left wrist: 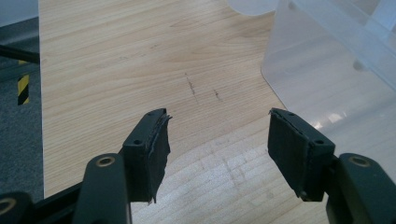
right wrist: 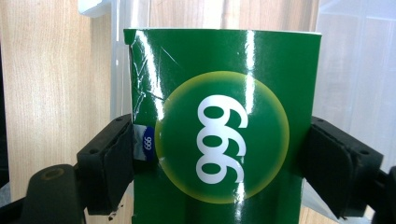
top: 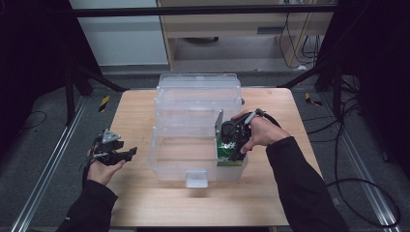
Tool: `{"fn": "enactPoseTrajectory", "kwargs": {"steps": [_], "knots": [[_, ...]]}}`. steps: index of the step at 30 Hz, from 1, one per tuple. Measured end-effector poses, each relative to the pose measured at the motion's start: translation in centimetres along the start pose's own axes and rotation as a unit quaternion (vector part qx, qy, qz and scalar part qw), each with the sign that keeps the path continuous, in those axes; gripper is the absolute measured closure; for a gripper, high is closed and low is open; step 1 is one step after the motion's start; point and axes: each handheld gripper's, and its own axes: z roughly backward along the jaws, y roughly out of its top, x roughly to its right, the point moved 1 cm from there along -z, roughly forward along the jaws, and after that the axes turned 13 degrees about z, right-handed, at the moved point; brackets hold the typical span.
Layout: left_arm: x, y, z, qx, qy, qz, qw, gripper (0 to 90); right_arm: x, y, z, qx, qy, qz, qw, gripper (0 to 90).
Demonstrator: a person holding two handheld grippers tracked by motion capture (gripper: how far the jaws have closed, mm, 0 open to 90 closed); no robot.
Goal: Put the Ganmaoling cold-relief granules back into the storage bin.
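A glossy green box (right wrist: 219, 60) printed with white "999" in a yellow-green circle sits between the jaws of my right gripper (right wrist: 223, 140), which press on both of its sides. In the high view the right gripper (top: 237, 141) holds the green box (top: 224, 151) inside the right end of a clear plastic bin (top: 162, 164). My left gripper (top: 126, 154) hovers left of the bin, its jaws wide apart. In its own view the left gripper (left wrist: 218, 121) holds nothing over bare wood, with the bin's wall (left wrist: 327, 70) at the right.
The bin's clear lid (top: 198, 89) is swung open toward the far side. The wooden table (top: 145, 203) has bare wood left of, right of and in front of the bin. Grey floor, metal rails and cables surround the table.
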Motion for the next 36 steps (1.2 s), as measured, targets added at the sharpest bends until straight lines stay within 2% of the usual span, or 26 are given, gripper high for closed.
{"fn": "enactPoseTrajectory", "kwargs": {"steps": [14,20,24,30,36], "knots": [[0.1,0.0,0.0,-0.001,0.000,-0.002,1.0000,37.6,-0.1,0.0,-0.2,-0.007,-0.005,-0.004,1.0000,17.9],[0.2,-0.1,-0.1,-0.002,0.000,-0.004,1.0000,37.6,-0.4,0.3,-1.1,-0.023,-0.014,0.007,0.9996,17.9],[0.2,0.0,-0.1,-0.002,-0.001,-0.004,1.0000,37.6,-0.6,0.3,-1.8,-0.037,-0.005,0.009,0.9993,17.9],[0.2,-0.1,-0.2,-0.006,0.001,-0.007,1.0000,37.6,-1.0,-0.6,-2.2,0.000,0.002,-0.006,1.0000,17.7],[0.3,-0.1,-0.3,-0.008,0.000,-0.007,0.9999,37.5,-0.9,-0.6,-2.3,0.004,0.011,-0.019,0.9997,17.4]]}}
